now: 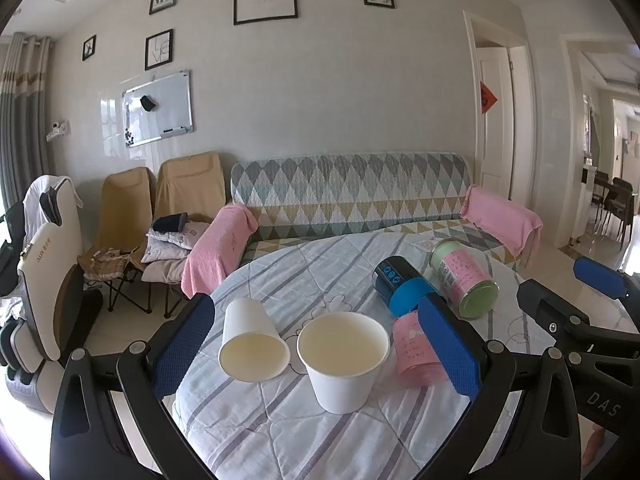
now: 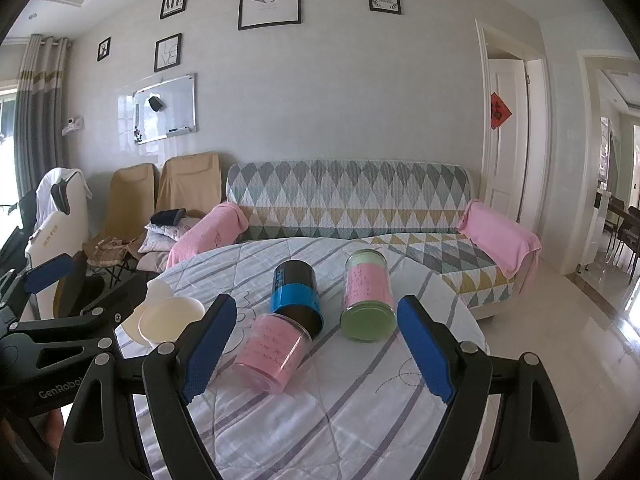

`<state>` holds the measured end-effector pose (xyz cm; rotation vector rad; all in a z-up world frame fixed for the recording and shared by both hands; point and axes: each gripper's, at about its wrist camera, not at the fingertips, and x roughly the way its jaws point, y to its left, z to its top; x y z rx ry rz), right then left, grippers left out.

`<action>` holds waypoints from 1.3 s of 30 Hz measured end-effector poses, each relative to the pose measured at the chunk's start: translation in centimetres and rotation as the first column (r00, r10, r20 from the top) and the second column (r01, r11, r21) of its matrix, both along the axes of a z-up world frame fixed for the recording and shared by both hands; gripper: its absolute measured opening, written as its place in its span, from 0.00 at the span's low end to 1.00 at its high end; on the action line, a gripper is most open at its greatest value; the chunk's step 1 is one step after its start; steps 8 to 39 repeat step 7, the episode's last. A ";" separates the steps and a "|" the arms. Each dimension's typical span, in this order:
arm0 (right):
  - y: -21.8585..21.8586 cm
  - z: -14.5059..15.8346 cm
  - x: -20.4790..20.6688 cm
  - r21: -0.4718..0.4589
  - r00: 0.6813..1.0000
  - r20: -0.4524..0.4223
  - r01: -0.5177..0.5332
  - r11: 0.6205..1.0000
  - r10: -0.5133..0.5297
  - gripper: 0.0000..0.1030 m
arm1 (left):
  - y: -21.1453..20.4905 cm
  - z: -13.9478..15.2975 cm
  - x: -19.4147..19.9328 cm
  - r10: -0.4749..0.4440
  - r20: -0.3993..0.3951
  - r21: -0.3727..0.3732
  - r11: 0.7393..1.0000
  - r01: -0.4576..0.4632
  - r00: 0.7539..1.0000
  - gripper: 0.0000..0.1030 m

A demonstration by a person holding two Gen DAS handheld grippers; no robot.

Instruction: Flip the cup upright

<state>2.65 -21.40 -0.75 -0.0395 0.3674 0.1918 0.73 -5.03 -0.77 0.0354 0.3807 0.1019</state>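
Left wrist view: the left tool (image 1: pixel 316 344) gapes wide, holding nothing, over a tipped white cup (image 1: pixel 252 340) beside an upright white cup (image 1: pixel 344 360) on the table (image 1: pixel 280 432) (striped cloth)

Right wrist view: the right tool (image 2: pixel 318 354) is wide open and empty, above the pink cup (image 2: pixel 274 354), blue cup (image 2: pixel 296 298) and green cup (image 2: pixel 368 296), all lying on their sides

Two white paper cups (image 1: pixel 256 340) (image 1: pixel 343 360) and three jars (image 2: pixel 273 356) (image 2: pixel 297 298) (image 2: pixel 367 296) (all toppled).

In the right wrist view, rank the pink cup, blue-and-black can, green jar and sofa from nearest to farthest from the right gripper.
From the right gripper:
1. Pink cup, lying on its side between the gripper's fingers, left of centre.
2. Blue-and-black can, just behind the cup, also on its side.
3. Green jar, to the right; too close to the can to rank firmly.
4. Sofa, beyond the table.
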 end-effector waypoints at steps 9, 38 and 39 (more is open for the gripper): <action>0.1 -0.2 0.0 0.001 1.000 -0.007 0.000 1.000 0.000 0.81 | 0.0 0.2 -0.1 0.004 0.013 0.001 1.000 -0.004 1.000 1.00; 0.1 -0.2 0.0 0.001 1.000 -0.007 0.000 1.000 0.000 0.81 | 0.0 0.2 -0.1 0.004 0.013 0.001 1.000 -0.004 1.000 1.00; 0.1 -0.2 0.0 0.001 1.000 -0.007 0.000 1.000 0.000 0.81 | 0.0 0.2 -0.1 0.004 0.013 0.001 1.000 -0.004 1.000 1.00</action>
